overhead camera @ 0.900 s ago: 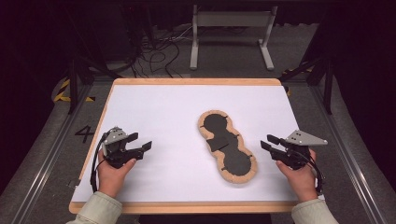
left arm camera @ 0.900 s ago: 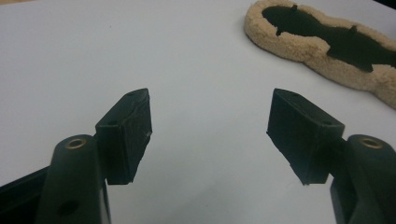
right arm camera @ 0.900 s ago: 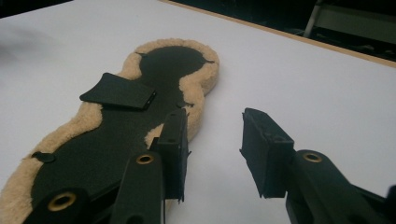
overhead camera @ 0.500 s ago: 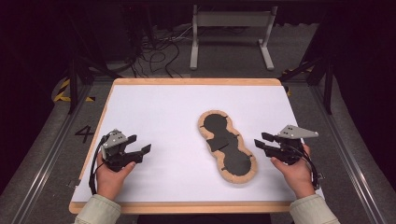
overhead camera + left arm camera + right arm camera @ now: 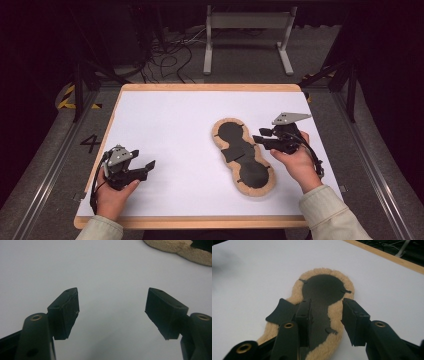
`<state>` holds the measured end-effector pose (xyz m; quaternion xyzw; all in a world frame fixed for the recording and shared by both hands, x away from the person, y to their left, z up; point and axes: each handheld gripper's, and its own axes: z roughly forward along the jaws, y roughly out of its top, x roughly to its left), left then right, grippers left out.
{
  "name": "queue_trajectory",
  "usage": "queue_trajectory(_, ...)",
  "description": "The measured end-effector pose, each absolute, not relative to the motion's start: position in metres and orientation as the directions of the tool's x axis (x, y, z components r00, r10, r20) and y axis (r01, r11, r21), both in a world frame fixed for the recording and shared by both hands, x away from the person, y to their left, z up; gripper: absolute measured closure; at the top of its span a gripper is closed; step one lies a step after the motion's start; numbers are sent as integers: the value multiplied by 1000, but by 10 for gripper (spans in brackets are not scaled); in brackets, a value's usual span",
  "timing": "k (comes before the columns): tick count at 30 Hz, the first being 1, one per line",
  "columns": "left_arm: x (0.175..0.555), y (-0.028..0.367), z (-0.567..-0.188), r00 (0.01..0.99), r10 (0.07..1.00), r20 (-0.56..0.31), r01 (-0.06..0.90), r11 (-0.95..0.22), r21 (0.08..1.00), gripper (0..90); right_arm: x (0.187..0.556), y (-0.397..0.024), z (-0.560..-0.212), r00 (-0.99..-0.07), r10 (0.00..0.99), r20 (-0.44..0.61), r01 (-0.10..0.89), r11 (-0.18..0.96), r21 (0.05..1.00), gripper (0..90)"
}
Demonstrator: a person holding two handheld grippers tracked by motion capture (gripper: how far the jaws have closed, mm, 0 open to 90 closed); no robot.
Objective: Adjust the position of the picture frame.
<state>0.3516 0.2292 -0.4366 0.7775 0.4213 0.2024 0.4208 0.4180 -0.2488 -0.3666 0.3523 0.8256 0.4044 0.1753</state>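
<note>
My right gripper (image 5: 266, 138) hovers released over the fleece pad (image 5: 260, 186), jaws straddling its 3 o'clock edge. Left gripper (image 5: 142, 169) released above bare bench (image 5: 165, 125).

A white rectangular worktop (image 5: 165, 120) with a pale wooden rim sits on a grey floor, with metal rails running along both its sides. Directly on it, right of centre, lies a tan fleece pad shaped like a peanut (image 5: 243, 156) (image 5: 322, 290), its top covered by a black flat layer with small tabs. It lies slanted, its nearer end toward the front edge.
</note>
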Motion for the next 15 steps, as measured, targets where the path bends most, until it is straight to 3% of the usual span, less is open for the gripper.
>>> queue_trajectory(3, 349, 232, -438, 555, 831, -43, 489, -284, 824, 277, 430, -244, -365, -677, 736, 1, 472, 434, 768, 681)
queue_trajectory(8, 347, 236, -439, 549, 834, -48, 494, -278, 823, 276, 452, -237, -365, -676, 736, 24, 522, 456, 721, 886)
queue_trajectory(15, 342, 238, -440, 550, 834, -43, 495, -283, 821, 275, 480, -230, -375, -635, 773, 15, 571, 457, 682, 900)
